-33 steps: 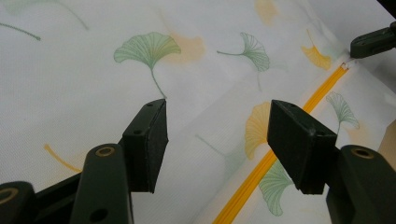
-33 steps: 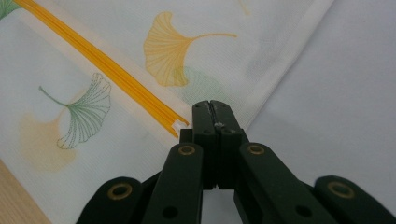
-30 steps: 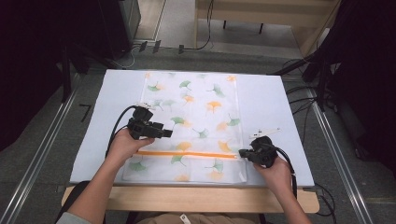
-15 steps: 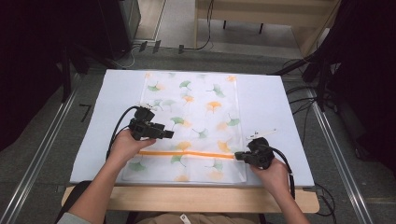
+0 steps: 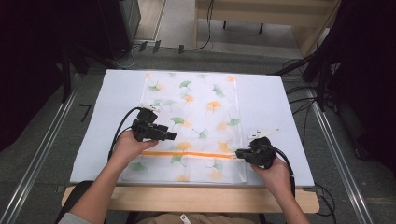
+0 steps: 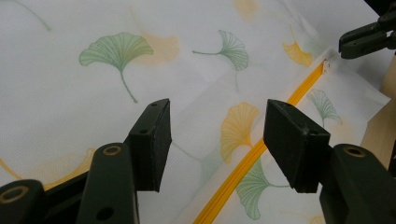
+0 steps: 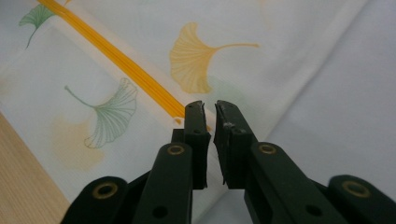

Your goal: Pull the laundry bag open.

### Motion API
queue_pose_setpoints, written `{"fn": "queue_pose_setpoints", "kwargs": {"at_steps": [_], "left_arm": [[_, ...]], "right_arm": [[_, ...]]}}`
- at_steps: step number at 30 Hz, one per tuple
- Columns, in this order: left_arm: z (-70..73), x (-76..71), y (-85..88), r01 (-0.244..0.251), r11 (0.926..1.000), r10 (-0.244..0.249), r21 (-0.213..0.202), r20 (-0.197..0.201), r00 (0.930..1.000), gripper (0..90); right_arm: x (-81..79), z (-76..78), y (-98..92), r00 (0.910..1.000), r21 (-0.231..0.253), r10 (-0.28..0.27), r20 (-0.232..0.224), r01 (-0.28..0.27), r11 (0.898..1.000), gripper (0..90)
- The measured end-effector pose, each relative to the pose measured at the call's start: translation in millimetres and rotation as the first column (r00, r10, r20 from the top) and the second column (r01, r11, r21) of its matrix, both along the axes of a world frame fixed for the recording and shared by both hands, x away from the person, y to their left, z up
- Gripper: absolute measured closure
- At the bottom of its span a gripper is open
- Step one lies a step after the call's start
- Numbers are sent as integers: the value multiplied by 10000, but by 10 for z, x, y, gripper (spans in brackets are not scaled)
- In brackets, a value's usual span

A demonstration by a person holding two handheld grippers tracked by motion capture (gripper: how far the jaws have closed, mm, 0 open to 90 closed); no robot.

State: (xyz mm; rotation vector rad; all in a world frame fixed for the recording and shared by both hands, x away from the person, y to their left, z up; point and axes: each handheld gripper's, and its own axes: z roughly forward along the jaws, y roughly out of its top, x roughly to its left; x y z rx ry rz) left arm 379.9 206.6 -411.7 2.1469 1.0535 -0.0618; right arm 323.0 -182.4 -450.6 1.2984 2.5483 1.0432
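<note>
High view: a white mesh bag (image 5: 196, 121) printed with green and orange ginkgo leaves lies flat on a pale mat (image 5: 275, 112) that covers the table, its near edge close to the wooden table edge (image 5: 196, 198). An orange zipper (image 5: 187, 153) runs across the bag near the person's end. The left gripper (image 5: 169, 136) sits over the left part of the bag, just above the zipper line, held by the left hand (image 5: 128, 148). The right gripper (image 5: 240, 152) rests at the right end of the zipper, held by the right hand (image 5: 275, 175). In the left gripper view the two black jaws stand wide apart above the cloth with nothing between them, though they have just been closing a little; the zipper (image 6: 252, 158) passes diagonally below the gap and the other gripper (image 6: 369, 39) shows at its far end. In the right gripper view the jaws are narrow, with only a thin slit between them, and have just been opening slightly; their tips sit right at the end of the zipper (image 7: 116, 58), and I cannot tell whether the pads press on the zipper's pull.
</note>
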Motion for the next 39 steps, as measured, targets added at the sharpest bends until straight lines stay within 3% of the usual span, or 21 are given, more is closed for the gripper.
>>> {"fn": "queue_pose_setpoints", "kwargs": {"at_steps": [6, 13, 20, 24, 28, 33, 39], "left_arm": [[14, -18, -52, 69, 9998, -68, -202, 21, 10000, 422], [6, -24, -151, 292, 9991, -294, -307, -40, 9996, 390], [21, -20, -232, 655, 9955, -652, -692, 56, 9979, 312], [32, -34, -286, 589, 9968, -580, -534, 182, 9982, 314], [53, -86, -354, 533, 9983, -519, -217, 596, 9969, 373], [32, -98, -425, 727, 9964, -716, -434, 269, 9971, 490], [2, -114, -470, 943, 9951, -937, -282, 219, 9954, 544]], "right_arm": [[-21, 8, -147, 9995, 47, -268, 160, 267, 9996, 764], [-51, -50, -226, 9992, -316, 25, 404, -13, 9995, 639], [-85, -125, -212, 9993, -705, 246, 275, -226, 9973, 599], [-92, -156, -155, 9986, -917, 382, 352, -349, 9952, 597], [-99, -163, -106, 9973, -1146, 456, 572, -388, 9926, 609], [-91, -165, -8, 9961, -1395, 412, 784, -299, 9898, 631], [-80, -169, 24, 9957, -1384, 394, 836, -276, 9900, 649]]}}
